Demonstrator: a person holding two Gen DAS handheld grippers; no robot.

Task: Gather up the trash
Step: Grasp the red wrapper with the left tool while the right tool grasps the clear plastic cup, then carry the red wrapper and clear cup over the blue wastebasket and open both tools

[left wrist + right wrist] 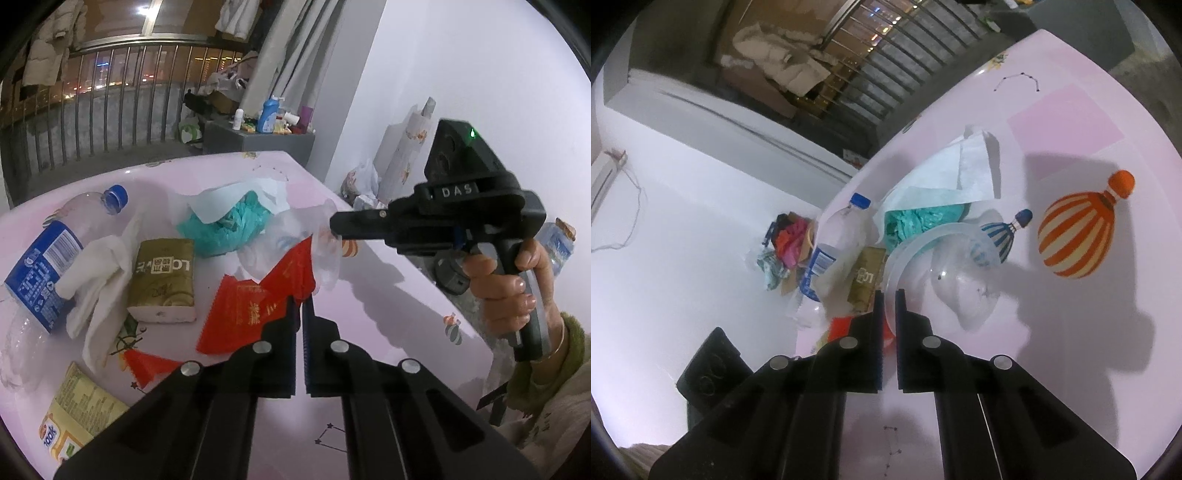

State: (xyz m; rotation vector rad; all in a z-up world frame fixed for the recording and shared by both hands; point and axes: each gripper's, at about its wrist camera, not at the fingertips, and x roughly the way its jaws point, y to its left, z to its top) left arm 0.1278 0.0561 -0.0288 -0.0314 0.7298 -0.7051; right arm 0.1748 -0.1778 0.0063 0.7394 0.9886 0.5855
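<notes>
Trash lies heaped on a pink table (388,280): a clear bottle with a blue label (40,266), white tissue (99,284), a gold tissue pack (162,280), a teal bag (229,225) under white paper (236,199), and a red wrapper (243,310). My left gripper (301,301) is shut on the red wrapper's corner. My right gripper (334,225), held by a hand, comes in from the right and is shut on a clear plastic cup (327,254). In the right wrist view the cup (945,273) lies on its side, its rim pinched between the right gripper (889,295).
A yellow packet (77,410) lies at the near left table edge. Behind the table are a grey cabinet (258,142) with bottles, a balcony railing (110,110), and a wall with a paper roll (410,147). A pile of scraps (786,243) lies on the floor.
</notes>
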